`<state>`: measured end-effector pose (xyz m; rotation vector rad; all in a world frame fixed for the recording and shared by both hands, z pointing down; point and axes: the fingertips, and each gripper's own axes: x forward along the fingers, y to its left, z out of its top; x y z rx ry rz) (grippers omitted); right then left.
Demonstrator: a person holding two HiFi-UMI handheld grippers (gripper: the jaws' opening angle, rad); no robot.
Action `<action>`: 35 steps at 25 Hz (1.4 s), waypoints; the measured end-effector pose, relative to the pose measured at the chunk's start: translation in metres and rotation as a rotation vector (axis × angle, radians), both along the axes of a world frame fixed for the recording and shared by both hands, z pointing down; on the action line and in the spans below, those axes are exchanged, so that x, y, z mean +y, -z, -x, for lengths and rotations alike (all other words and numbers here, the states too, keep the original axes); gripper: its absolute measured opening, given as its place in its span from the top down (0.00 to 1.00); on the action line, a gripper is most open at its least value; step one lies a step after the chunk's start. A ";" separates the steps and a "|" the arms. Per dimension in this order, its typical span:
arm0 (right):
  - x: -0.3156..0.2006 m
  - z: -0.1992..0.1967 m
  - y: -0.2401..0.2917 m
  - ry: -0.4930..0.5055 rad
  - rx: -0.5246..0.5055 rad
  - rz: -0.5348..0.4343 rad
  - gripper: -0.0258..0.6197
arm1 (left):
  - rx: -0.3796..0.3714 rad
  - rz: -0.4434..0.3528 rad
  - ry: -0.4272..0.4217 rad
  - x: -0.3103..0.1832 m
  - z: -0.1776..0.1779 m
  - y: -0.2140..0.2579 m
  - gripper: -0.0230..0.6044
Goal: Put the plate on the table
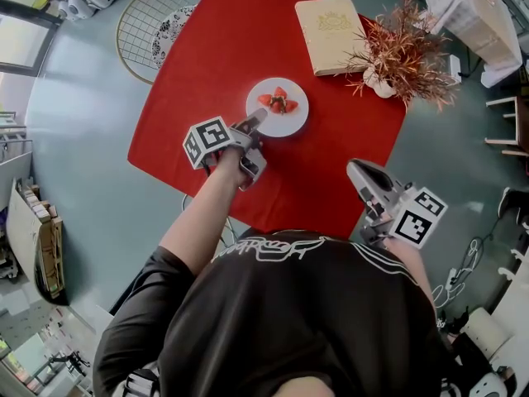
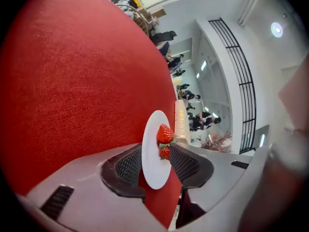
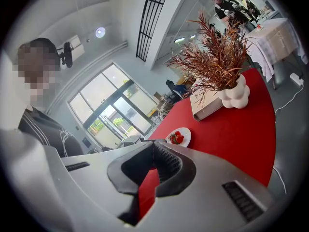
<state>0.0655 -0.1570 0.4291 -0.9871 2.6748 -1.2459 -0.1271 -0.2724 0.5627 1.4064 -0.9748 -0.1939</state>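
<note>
The plate (image 1: 296,116) stands flat on the red table (image 1: 240,40), a little to the near side of its middle, with strawberries (image 1: 278,100) on top. To my judgement the task is almost finished here, as the plate already rests on the cloth.

The left gripper (image 1: 254,123) is the nearer one. It reaches the plate from the near left, and its tips are at the plate's near-left rim. In the left gripper view the fingers (image 2: 126,168) are apart, the rim of the plate shows between them, and neither finger seems to press on it. So the plate lies straight ahead of these fingers, toward the far right.

The plate is round, so it has no long axis and points in no special direction. Only its face matters, and it looks upward.

The right gripper (image 1: 357,169) hangs well apart, over the near right edge of the table. Its fingers (image 3: 166,166) are together with nothing between them.

The coming move probably needs only a straight pull of the left gripper back toward the near left, without catching the rim.
</note>
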 end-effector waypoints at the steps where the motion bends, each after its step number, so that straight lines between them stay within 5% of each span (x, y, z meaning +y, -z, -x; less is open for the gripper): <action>1: 0.000 0.000 0.000 0.002 0.003 0.000 0.95 | -0.031 -0.013 -0.022 0.001 -0.001 0.000 0.71; 10: 0.007 0.002 0.002 0.004 -0.004 0.008 0.95 | -0.394 -0.192 -0.340 0.015 -0.015 0.004 0.62; 19: 0.012 0.006 0.002 0.022 -0.021 0.012 0.95 | -0.657 -0.287 -0.563 0.027 -0.018 -0.002 0.60; 26: 0.012 0.002 -0.001 0.026 -0.019 0.019 0.95 | -0.714 -0.311 -0.617 0.030 -0.015 -0.005 0.58; 35: 0.012 -0.001 -0.002 0.012 -0.029 0.010 0.95 | -0.583 -0.296 -0.579 0.037 -0.011 0.001 0.55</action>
